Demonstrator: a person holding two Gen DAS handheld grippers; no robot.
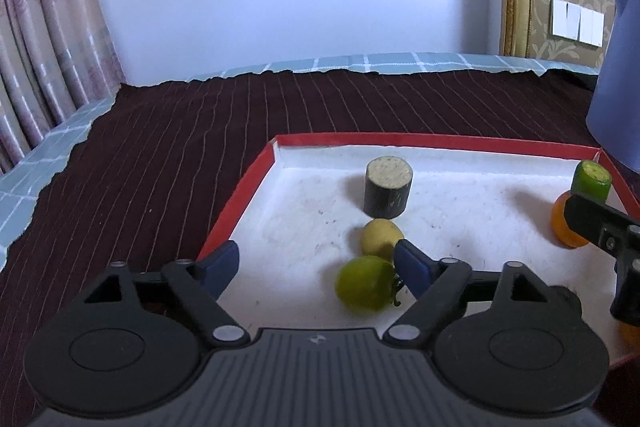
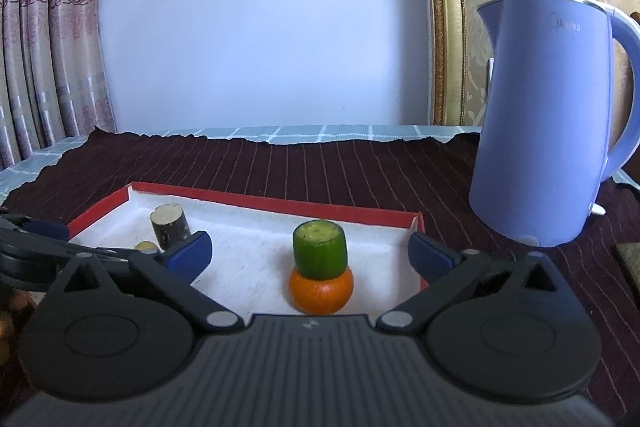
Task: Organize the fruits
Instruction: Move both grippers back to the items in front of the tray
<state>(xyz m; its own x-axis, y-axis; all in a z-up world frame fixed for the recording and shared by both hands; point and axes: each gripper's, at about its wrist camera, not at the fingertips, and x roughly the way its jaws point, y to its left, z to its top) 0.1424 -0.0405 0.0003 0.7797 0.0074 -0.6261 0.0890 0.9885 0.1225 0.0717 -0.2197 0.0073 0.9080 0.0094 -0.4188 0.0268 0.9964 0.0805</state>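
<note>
Step in hand: we judge a placing step is just over; four pieces sit in the red-rimmed tray [image 2: 276,204] and neither gripper holds any.
Right gripper [image 2: 310,252]: its blue fingers [image 2: 191,254] stand wide apart on either side of the stacked pair, touching neither piece.
Left gripper [image 1: 316,261]: its fingers [image 1: 412,263] are parted and empty; the green round fruit [image 1: 366,283] lies just beside the right-hand pad, and we cannot tell whether they touch.
Stack: a green cylinder piece [image 2: 320,253] stands upright on an orange [image 2: 321,292], at about 3 o'clock in the tray as the left wrist view shows it.
Other pieces: a dark cylinder with a pale cut top [image 1: 388,192] stands upright near 12 o'clock; a small yellow fruit [image 1: 380,237] lies at its 6 o'clock, with the green round fruit nearer us again.
Surroundings: the tray rests on a dark striped cloth [image 1: 180,147] over the table, a blue kettle [image 2: 548,123] at its 2 o'clock in the right wrist view.
Next move: we reckon both grippers should back away level, so the balanced cylinder is not knocked off the orange.
</note>
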